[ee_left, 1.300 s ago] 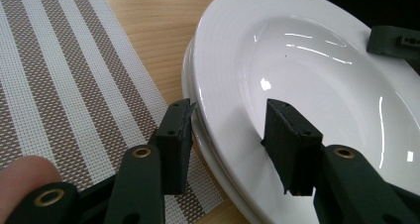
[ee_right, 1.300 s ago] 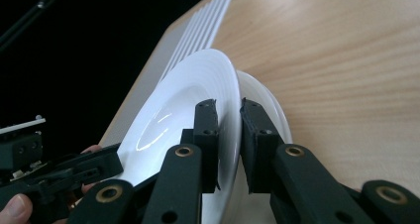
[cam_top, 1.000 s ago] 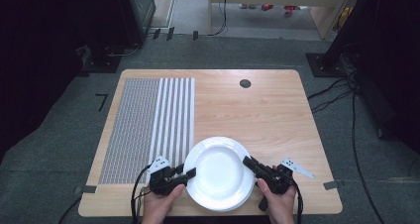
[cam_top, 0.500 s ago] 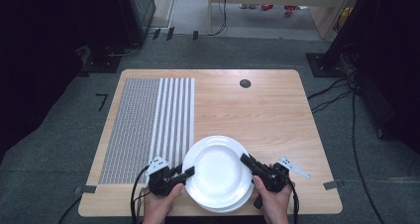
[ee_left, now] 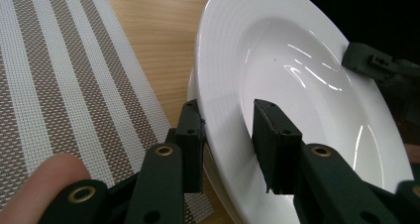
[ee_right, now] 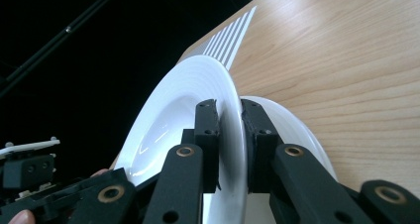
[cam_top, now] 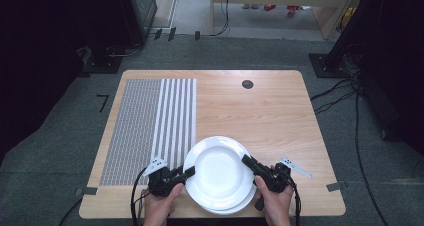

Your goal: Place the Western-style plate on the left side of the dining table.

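Top plate point(cam_top: 218, 170) lifted off lower plate point(cam_top: 239, 205), bottom centre – right gripper point(ee_right: 229, 110) clenched on rim; left gripper point(ee_left: 227, 122) straddles opposite rim, jaws just closing, gap remains – steadies lift.

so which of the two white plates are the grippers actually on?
The top plate: its rim sits between the right gripper jaws and the left gripper jaws, which have just been closing. The bottom plate lies flat underneath on the table, ungripped.

- Lower white ceramic plate point(cam_top: 239, 205): mostly covered by the upper white ceramic plate point(cam_top: 218, 168); only a crescent of its rim is visible in the high view.
- Person's forearms: cut off by the bottom edge of the high view.
- Small dark round mark point(cam_top: 247, 84) on the wooden bench point(cam_top: 270, 116): too small to identify.
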`<state>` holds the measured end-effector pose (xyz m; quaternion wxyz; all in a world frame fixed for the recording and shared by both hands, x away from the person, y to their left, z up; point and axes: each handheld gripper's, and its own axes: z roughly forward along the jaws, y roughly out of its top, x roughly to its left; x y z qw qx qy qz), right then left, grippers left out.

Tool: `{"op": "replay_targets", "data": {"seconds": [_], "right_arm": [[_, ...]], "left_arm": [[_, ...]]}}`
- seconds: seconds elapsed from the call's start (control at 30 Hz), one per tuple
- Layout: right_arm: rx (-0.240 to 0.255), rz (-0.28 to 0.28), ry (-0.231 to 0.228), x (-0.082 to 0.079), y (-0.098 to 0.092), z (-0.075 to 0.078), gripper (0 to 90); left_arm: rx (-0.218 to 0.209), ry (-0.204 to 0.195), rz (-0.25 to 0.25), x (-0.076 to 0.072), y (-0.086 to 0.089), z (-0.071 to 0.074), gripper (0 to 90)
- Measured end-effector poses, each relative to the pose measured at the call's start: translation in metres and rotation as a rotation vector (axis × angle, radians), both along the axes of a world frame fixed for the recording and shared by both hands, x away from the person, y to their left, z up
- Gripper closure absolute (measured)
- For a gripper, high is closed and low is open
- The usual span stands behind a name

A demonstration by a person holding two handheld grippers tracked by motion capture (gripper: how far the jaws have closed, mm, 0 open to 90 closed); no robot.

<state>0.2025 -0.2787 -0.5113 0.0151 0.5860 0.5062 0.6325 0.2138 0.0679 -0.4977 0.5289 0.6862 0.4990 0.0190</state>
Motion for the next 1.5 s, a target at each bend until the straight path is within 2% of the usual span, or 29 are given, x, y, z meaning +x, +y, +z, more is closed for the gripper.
{"op": "replay_targets", "data": {"seconds": [0.17,0.27,0.33,0.6,0.87,1.3,1.5], "right_arm": [[0.022,0.015,0.004,0.001,0.002,0.004,81.3],[0.033,0.031,-0.004,0.001,0.004,0.009,82.3],[0.036,0.040,-0.012,0.002,0.006,0.012,82.3],[0.054,0.059,0.016,0.007,0.012,0.010,81.9],[0.061,0.084,0.028,0.018,0.023,0.019,81.4],[0.045,0.153,0.029,0.051,0.066,0.040,81.4],[0.041,0.182,0.034,0.071,0.090,0.050,81.4]], "left_arm": [[-0.018,0.014,0.011,0.002,0.004,0.003,68.8],[-0.044,0.026,0.015,0.005,0.009,0.006,69.5],[-0.058,0.024,0.019,0.006,0.012,0.008,70.5],[-0.081,0.027,0.034,0.009,0.022,0.014,72.6],[-0.108,0.010,0.051,0.014,0.038,0.024,74.1],[-0.124,0.010,0.131,0.028,0.080,0.042,74.8],[-0.137,0.013,0.167,0.041,0.104,0.052,75.1]]}}
